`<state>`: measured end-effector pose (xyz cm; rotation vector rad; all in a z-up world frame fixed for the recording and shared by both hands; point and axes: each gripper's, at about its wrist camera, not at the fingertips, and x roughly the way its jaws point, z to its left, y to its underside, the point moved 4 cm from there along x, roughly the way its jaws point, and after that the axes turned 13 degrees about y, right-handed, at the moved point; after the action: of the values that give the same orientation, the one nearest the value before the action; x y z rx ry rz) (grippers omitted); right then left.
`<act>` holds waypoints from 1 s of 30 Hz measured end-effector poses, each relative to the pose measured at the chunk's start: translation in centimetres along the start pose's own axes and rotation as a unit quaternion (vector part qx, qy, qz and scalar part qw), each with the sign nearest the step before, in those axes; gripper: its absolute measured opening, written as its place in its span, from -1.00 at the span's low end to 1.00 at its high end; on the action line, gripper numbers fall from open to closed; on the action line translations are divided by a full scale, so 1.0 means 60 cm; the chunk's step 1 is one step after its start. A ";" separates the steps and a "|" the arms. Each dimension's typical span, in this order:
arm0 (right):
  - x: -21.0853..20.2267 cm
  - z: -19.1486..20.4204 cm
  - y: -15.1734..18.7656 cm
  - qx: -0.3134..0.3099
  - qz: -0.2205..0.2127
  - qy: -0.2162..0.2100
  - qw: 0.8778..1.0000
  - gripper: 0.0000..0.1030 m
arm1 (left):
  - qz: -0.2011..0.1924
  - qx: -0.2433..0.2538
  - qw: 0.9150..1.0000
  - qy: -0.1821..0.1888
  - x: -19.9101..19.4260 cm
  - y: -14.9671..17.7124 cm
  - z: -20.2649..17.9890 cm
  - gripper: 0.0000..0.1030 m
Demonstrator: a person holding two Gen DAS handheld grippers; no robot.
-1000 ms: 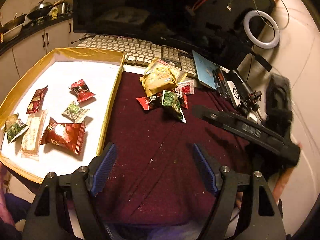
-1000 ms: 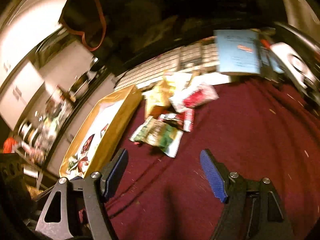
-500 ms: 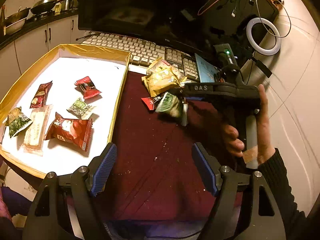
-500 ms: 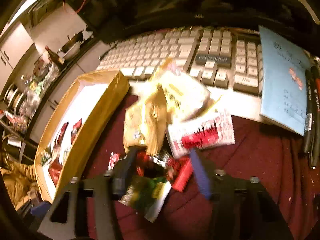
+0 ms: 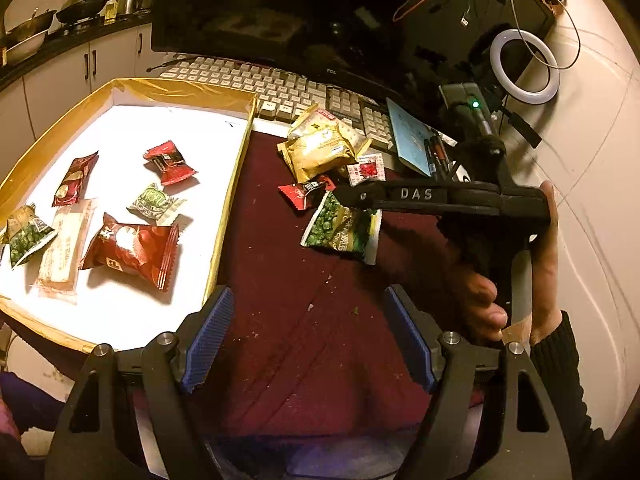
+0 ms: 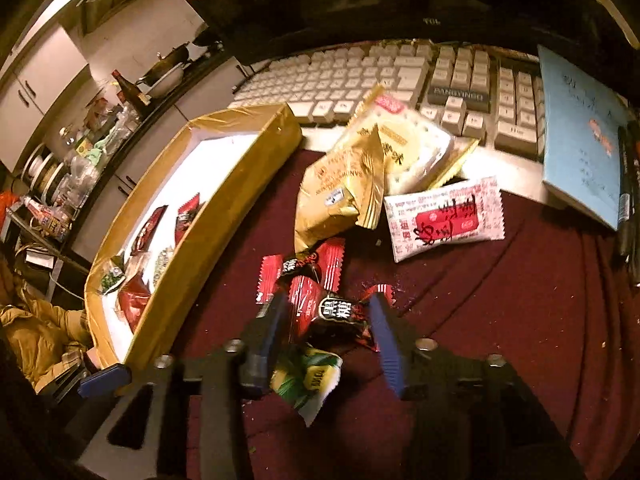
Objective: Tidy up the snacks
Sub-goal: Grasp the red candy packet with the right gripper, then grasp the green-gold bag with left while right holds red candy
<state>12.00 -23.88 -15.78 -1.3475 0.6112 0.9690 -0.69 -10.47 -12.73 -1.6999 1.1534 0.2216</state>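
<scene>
My tabletop (image 5: 304, 340) is covered in a dark red cloth, with a pale keyboard (image 5: 256, 84) along its far edge under a black monitor (image 5: 280, 12). On the left sits my gold-rimmed tray (image 5: 236, 168) with a white floor, and several snacks lie in it: a large red packet (image 5: 132, 250), a small green-and-white one (image 5: 154, 204) and a red candy (image 5: 170, 162), among others.

The loose pile lies on the cloth just right of the tray. A gold pouch (image 6: 340, 192) leans against a cream wrapper (image 6: 404, 140) near the keyboard, and a white sachet with red print (image 6: 444, 220) lies beside them. A blue booklet (image 6: 580, 140) rests further right.

My left hand-held gripper (image 5: 306, 336) hangs over bare cloth with its blue pads wide apart and nothing between them. My right hand-held gripper (image 6: 326, 322) is down among the pile, gripped by my right hand (image 5: 516, 280). Its jaws are opening, with a red-and-black candy (image 6: 336, 312) between the pads; I cannot tell whether they still press on it. A green pea packet (image 5: 340, 226) sits just under the tips, partly beneath that candy
</scene>
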 end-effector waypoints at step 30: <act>-0.089 -0.069 0.165 0.135 -0.069 -0.093 0.984 -0.26 | 0.056 0.025 0.998 0.027 0.065 0.012 -0.047 0.50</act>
<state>1.56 -29.62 -17.13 -1.0321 0.4814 0.8553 -0.24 -15.02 -14.32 -1.6067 1.2861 0.2153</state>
